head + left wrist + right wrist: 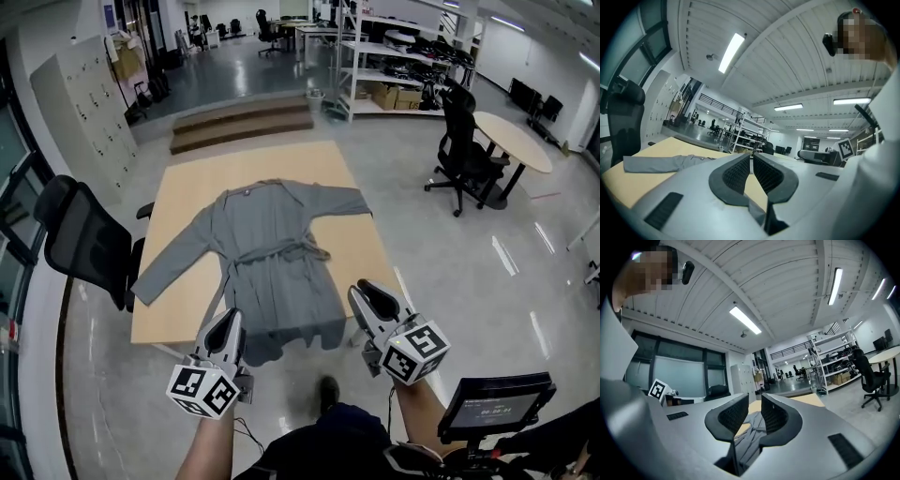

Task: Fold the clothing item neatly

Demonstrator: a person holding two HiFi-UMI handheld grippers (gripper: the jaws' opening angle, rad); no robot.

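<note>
While the grey robe [277,253] lies spread out along the bench [187,187], sleeves out to either side, its hem hangs over the near edge between the two claws. The left claw [751,158] is pressed together, with a strip of the grey cloth nipped low between its pads. The right claw [754,404] stands slightly spread, robe cloth lying loose in the gap.

Left tool [229,319] jaws together; right tool [366,291] jaws slightly apart.

robe [272,253] on table [187,202], chair [80,239] left, shelves [394,56] behind
</note>
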